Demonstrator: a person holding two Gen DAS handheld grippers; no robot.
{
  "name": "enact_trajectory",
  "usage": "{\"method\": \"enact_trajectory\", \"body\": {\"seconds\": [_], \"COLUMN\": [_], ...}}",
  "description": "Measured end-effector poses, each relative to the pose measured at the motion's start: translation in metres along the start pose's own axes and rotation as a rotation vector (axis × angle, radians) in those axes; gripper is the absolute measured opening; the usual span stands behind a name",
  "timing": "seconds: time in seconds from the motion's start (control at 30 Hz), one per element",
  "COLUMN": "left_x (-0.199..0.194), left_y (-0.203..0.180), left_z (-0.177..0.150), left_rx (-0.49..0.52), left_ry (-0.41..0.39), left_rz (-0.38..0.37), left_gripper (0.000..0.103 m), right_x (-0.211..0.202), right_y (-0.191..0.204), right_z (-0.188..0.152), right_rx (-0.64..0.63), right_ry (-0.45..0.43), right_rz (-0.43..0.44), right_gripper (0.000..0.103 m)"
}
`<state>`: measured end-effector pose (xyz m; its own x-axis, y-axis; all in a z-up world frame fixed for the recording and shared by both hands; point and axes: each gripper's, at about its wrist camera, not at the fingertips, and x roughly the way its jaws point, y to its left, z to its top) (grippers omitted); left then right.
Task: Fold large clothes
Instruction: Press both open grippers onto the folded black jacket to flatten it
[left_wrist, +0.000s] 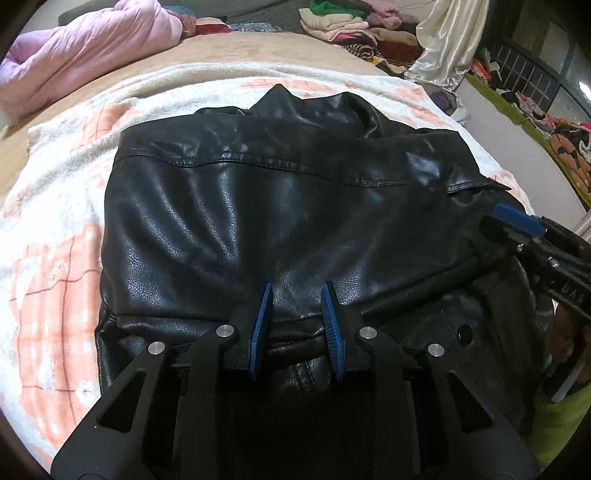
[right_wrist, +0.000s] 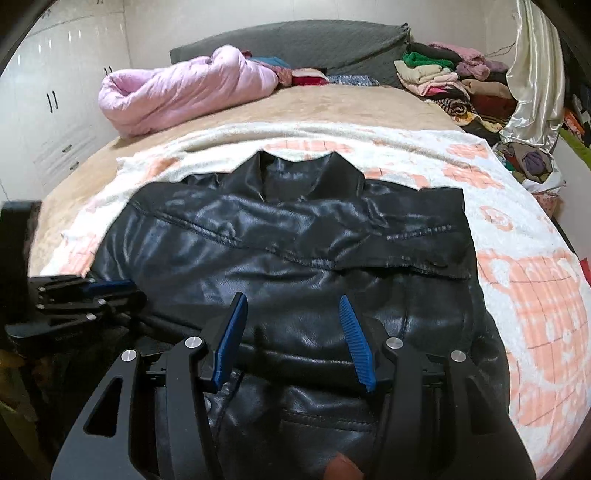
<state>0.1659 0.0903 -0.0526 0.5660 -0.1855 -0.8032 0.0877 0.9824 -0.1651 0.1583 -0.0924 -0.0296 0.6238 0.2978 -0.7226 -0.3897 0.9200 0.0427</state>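
A black leather jacket (left_wrist: 277, 203) lies back-up on a white and orange blanket (left_wrist: 55, 240), collar at the far side. My left gripper (left_wrist: 295, 295) sits at the jacket's near hem, its blue pads pinching a raised fold of leather, and creases fan out from that spot. In the right wrist view the same jacket (right_wrist: 295, 240) fills the middle. My right gripper (right_wrist: 293, 306) stands open over the near right part, leather below the wide jaws but not pressed. The left gripper (right_wrist: 107, 288) shows at the left edge, and the right gripper (left_wrist: 517, 221) at the jacket's right side.
The blanket (right_wrist: 535, 295) covers a tan bed. A rolled pink quilt (right_wrist: 177, 96) lies at the far left, and a pile of folded clothes (right_wrist: 443, 81) at the far right. A cream curtain (left_wrist: 443, 48) hangs on the right. White wardrobe doors (right_wrist: 48, 110) stand on the left.
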Motion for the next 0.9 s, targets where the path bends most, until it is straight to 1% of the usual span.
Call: {"method": "enact_trajectory", "body": {"seconds": [0.03,0.1,0.13,0.23,0.3,0.47,0.6,0.67,0.73,0.77,0.83,0.87,0.9], "left_x": [0.0,0.001,0.001,0.0,-0.001,-0.002,-0.005,-0.006,-0.008,-0.01,-0.013,-0.016,-0.019], "left_y": [0.001,0.002,0.002,0.002,0.001,0.001,0.0,0.0,0.001,0.002,0.002,0.002,0.002], "left_z": [0.0,0.001,0.001,0.0,0.001,0.001,0.002,0.001,0.001,0.001,0.001,0.001,-0.001], "left_rx": [-0.001,-0.009,-0.01,-0.006,-0.004,-0.006,-0.009,-0.007,-0.012,-0.017,-0.022,-0.024,-0.023], "left_ry": [0.0,0.001,0.002,0.0,-0.002,-0.002,-0.003,-0.002,-0.002,-0.002,-0.005,-0.007,-0.008], "left_rz": [-0.002,-0.012,-0.014,-0.013,-0.011,-0.015,-0.02,-0.021,-0.025,-0.03,-0.039,-0.046,-0.051], "left_gripper": [0.02,0.02,0.02,0.02,0.02,0.02,0.02,0.02,0.02,0.02,0.023,0.027,0.033], "right_x": [0.005,0.021,0.025,0.031,0.029,0.011,-0.001,-0.006,-0.011,-0.013,-0.018,-0.02,-0.023], "right_y": [-0.001,-0.008,-0.01,-0.019,-0.02,-0.014,-0.015,-0.014,-0.013,-0.012,-0.012,-0.011,-0.011], "right_z": [-0.002,-0.01,-0.013,-0.02,-0.02,-0.019,-0.018,-0.017,-0.017,-0.016,-0.015,-0.015,-0.016], "right_rx": [0.002,0.033,0.049,0.1,0.101,0.084,0.101,0.103,0.103,0.104,0.108,0.108,0.109], "right_ry": [0.018,0.09,0.1,0.096,0.088,0.031,0.001,-0.012,-0.021,-0.026,-0.038,-0.042,-0.047], "right_rz": [-0.005,-0.007,0.003,0.041,0.041,0.029,0.046,0.05,0.053,0.054,0.054,0.054,0.053], "right_gripper": [0.051,0.05,0.05,0.05,0.05,0.051,0.066,0.069,0.078,0.081,0.087,0.088,0.091]}}
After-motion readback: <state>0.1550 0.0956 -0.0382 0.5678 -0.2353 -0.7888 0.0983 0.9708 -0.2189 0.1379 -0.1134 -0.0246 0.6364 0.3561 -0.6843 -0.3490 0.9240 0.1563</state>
